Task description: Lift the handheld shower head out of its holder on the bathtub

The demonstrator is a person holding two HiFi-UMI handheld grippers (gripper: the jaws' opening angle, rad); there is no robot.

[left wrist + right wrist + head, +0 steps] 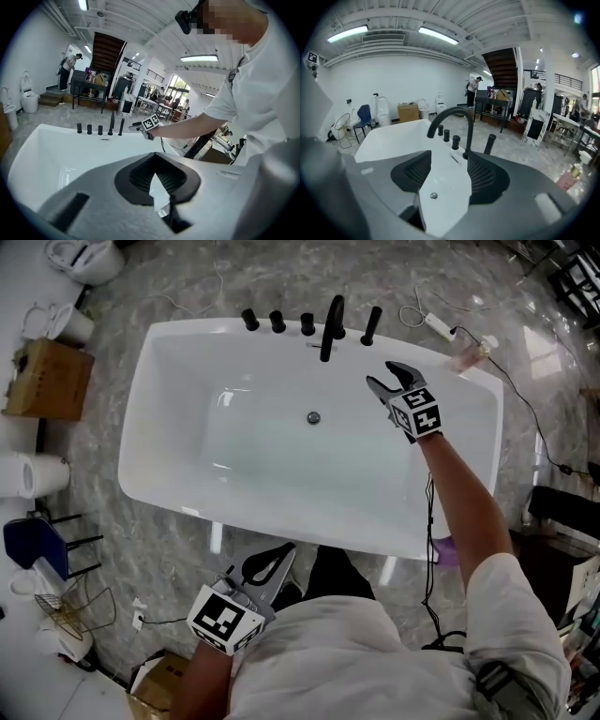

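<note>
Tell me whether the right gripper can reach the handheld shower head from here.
Probably yes. The right gripper, jaws apart and empty, is over the tub just short of the shower head, upright on the rim. Nothing lies between them; the spout stands apart to one side.

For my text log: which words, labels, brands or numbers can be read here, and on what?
No text is readable in any view.
Grey right gripper and grey left gripper: only black-and-white square marker patterns, no letters.
Brown cardboard box: no print can be made out.
</note>
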